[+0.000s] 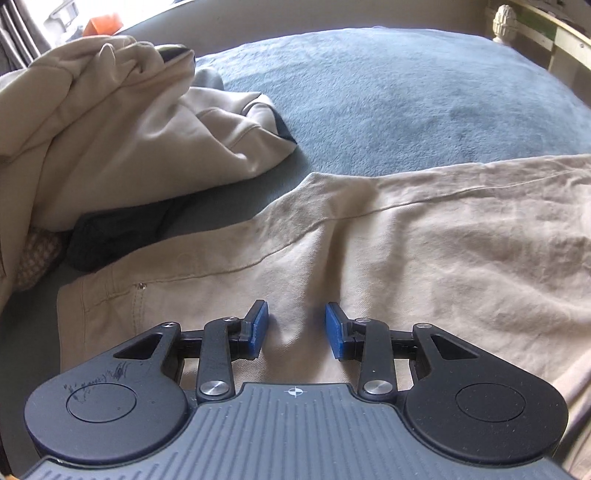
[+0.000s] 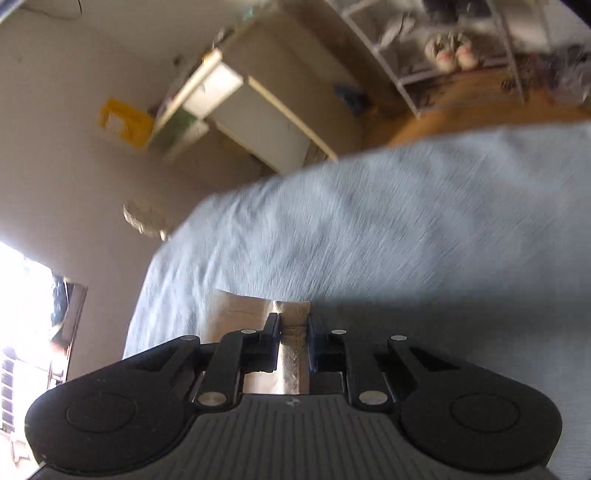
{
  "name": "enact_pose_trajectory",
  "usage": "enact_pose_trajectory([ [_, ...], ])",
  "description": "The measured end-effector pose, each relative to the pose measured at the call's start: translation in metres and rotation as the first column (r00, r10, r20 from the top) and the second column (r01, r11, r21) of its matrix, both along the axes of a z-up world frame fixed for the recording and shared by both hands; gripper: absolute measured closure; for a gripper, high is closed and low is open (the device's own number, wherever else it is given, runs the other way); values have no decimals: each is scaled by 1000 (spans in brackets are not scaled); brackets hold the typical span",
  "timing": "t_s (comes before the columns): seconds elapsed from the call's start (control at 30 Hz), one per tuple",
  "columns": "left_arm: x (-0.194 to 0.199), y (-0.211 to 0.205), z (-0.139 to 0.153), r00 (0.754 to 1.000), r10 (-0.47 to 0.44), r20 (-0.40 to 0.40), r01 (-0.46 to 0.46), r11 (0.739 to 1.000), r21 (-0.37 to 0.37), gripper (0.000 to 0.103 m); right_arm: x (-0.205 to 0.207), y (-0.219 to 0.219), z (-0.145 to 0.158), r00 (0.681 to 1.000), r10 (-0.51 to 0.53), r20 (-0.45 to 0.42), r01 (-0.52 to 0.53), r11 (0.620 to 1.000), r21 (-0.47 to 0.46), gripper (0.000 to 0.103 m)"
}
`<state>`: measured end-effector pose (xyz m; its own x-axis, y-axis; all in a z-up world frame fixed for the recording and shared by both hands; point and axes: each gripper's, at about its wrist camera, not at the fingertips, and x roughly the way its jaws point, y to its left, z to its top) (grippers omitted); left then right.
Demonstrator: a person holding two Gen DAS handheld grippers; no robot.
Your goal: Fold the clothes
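Beige trousers (image 1: 406, 251) lie spread across the blue bed cover (image 1: 388, 92), waistband and pocket rivet toward the left. My left gripper (image 1: 297, 330) hovers open just above the trousers near the waist, with nothing between its blue pads (image 1: 260, 328). In the right wrist view, my right gripper (image 2: 293, 341) is shut on a folded strip of the beige trouser fabric (image 2: 291, 354), lifted over the blue bed cover (image 2: 369, 221). That view is tilted and motion-blurred.
A cream hoodie (image 1: 110, 122) is heaped at the left over dark clothing (image 1: 114, 240). A bedpost finial (image 1: 503, 22) stands at the far right corner. The right wrist view shows a desk (image 2: 258, 110), a wire shelf rack (image 2: 461, 48), wooden floor and a bright window at the left.
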<state>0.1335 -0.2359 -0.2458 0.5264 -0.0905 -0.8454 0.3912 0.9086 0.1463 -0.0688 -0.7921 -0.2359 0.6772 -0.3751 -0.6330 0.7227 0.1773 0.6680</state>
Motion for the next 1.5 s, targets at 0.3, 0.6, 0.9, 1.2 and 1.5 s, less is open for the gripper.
enact_pose_trajectory([
  [0.3,7,2,-6,1000,-2,-14,2,1000,2,69,-24,-13,-28,974,-76,-213,80,997,13,86],
  [0.6,9,19,-3,999,11,-39,-12,999,-34,68,-57,-41,-18,931,-187,-315,167,982,-89,88],
  [0.9,3,43,5,996,30,-80,-31,999,-10,64,57,-61,-19,914,250,-319,-284,957,-63,47],
  [1.2,-5,63,6,993,57,-104,-55,998,29,54,123,-76,-47,831,360,-424,-413,910,-37,35],
  [1.5,-10,65,-1,996,58,-74,-51,994,97,53,131,-55,-39,768,465,-440,-563,817,-120,95],
])
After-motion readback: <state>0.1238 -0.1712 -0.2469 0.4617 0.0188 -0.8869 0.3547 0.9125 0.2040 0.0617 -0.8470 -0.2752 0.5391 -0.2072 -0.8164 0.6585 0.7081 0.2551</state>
